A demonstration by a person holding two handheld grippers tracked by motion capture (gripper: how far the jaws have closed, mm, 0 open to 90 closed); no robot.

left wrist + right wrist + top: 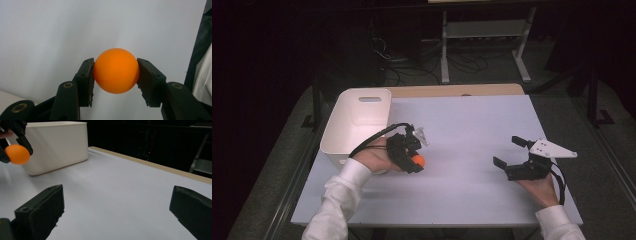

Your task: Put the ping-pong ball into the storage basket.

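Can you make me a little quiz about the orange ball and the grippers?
1. True or false: the left gripper is shut on the ball.
2. How do the right gripper's jaws stand? A) wide open with nothing between them B) shut on a ball C) gripping the bin
3. What white thing stands on the table by the left gripper?

Key:
1. True; a pad presses on each side of it.
2. A
3. The bin.

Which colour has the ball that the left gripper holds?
The ball is plain orange; the left gripper view shows it best.
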